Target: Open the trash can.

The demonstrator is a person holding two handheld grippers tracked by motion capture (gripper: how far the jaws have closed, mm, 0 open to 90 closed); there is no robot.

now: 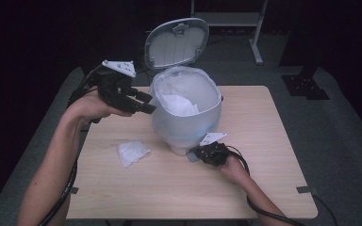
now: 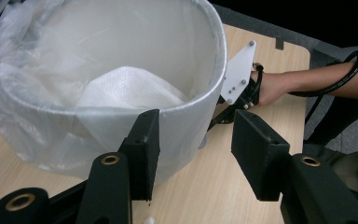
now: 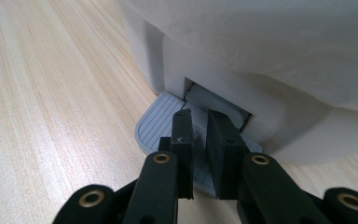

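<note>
Dark curtains ring the wooden table point(image 1: 264, 179). Left of centre lies a crumpled tissue point(image 1: 132, 153); above it the left gripper point(image 1: 143, 103) hovers half open and empty by the pedal bin point(image 1: 186, 113). Lower right, the right gripper point(image 3: 199, 140), jaws nearly together, presses the foot pedal point(image 3: 156, 126); hold steady pressure so the lid point(image 1: 176, 42) stays up.

We hold our left tongs point(image 1: 143, 102) raised on a bent wrist with the jaws standing apart and nothing between them, while our right tongs point(image 1: 195, 153) sit low with the forearm stretched forward and the jaws drawn close together.
</note>
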